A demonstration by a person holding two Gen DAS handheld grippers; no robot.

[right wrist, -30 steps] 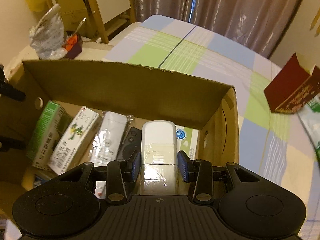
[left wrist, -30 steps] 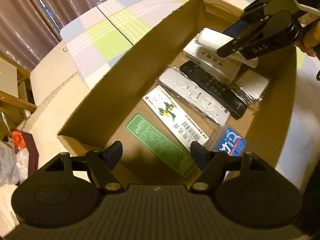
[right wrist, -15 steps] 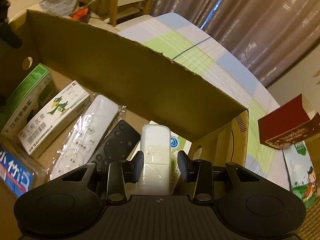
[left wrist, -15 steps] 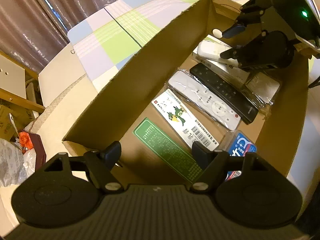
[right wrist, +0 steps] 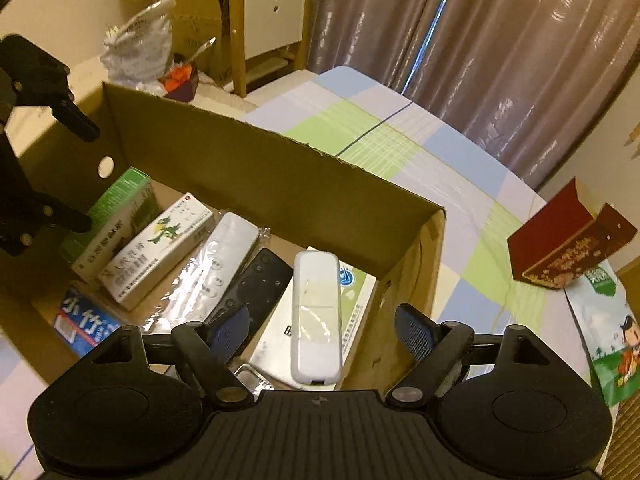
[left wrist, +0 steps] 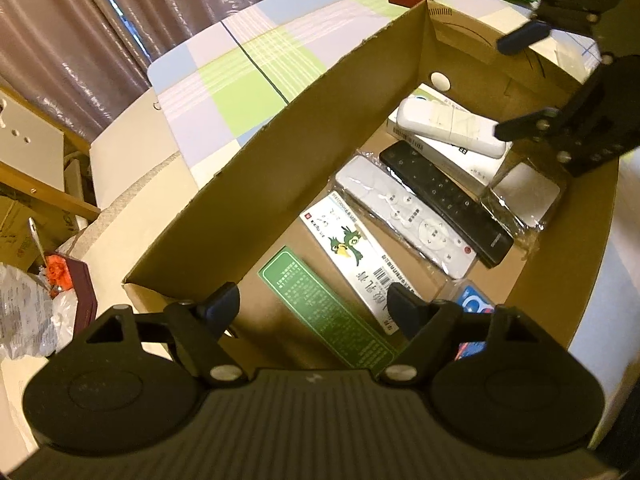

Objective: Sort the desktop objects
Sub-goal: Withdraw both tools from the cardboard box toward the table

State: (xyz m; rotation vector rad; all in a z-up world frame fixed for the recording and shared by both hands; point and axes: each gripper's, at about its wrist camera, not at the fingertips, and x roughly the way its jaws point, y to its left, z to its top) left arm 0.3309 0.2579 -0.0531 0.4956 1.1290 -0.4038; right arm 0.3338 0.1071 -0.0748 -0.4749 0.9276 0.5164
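Note:
An open cardboard box [left wrist: 224,184] [right wrist: 256,152] holds sorted items. A small white remote [right wrist: 317,316] [left wrist: 448,126] lies on a white carton at the box's right end. Beside it lie a black remote [left wrist: 444,200] [right wrist: 256,284], a wrapped white remote [left wrist: 404,216] [right wrist: 218,260], a bird-print box [left wrist: 356,252] [right wrist: 156,248], a green box [left wrist: 324,308] [right wrist: 116,208] and a blue packet [right wrist: 80,324]. My right gripper [right wrist: 322,326] is open above the small white remote, not touching it. My left gripper [left wrist: 314,306] is open and empty over the box's left end.
The box stands on a checked tablecloth [right wrist: 384,136]. A dark red box [right wrist: 568,248] and a snack bag [right wrist: 604,320] lie right of it. A wrapped silver item [left wrist: 524,192] lies in the box. A chair and clutter stand beyond the table's left.
My right gripper opened and let go of the small white remote, which now lies on the white carton in the box. The gripper has lifted and drawn back. The left gripper stayed open.

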